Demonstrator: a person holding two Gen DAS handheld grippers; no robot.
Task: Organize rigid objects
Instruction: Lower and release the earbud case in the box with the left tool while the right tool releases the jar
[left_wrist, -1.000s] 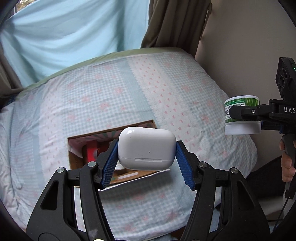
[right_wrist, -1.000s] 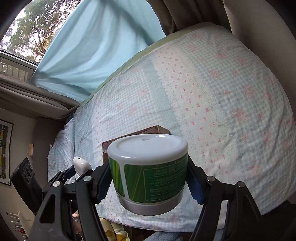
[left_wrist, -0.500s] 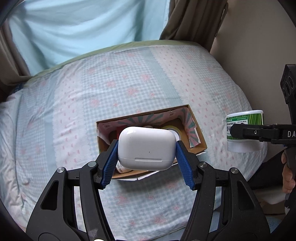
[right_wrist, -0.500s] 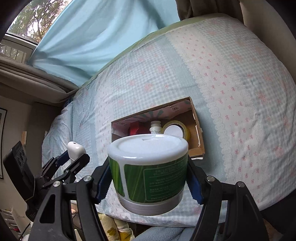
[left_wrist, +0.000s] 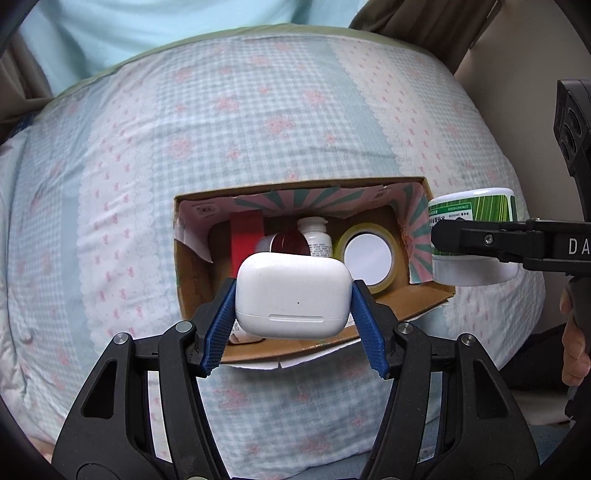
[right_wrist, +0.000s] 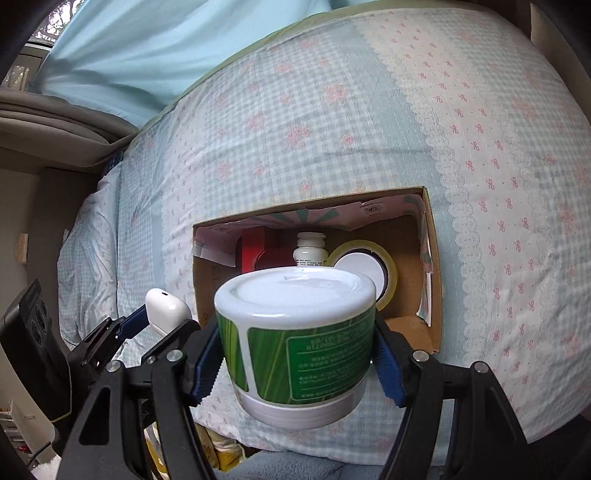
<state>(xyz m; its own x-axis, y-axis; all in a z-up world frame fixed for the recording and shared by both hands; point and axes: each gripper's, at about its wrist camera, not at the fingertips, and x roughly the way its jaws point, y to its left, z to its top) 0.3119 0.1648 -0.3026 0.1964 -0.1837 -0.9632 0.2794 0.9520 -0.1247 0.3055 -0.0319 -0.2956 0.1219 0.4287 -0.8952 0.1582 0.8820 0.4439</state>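
Observation:
My left gripper (left_wrist: 293, 317) is shut on a white earbud case (left_wrist: 293, 295) and holds it above the near edge of an open cardboard box (left_wrist: 424, 306). My right gripper (right_wrist: 297, 354) is shut on a white jar with a green label (right_wrist: 295, 343), in the air near the box's near side; the jar also shows in the left wrist view (left_wrist: 472, 236) by the box's right end. The box (right_wrist: 432, 258) lies on the checked bedspread. The left gripper with the case (right_wrist: 166, 312) shows at the left of the right wrist view.
Inside the box are a red box (left_wrist: 245, 236), a red-lidded item (left_wrist: 290, 242), a white bottle (left_wrist: 314, 236) and a yellow tape roll (left_wrist: 369, 254). The bed (left_wrist: 258, 122) is soft and rounded. A wall is at the right, curtains behind.
Both grippers have moved closer to the box and tilted down, so its inside now shows. Both still hold their objects.

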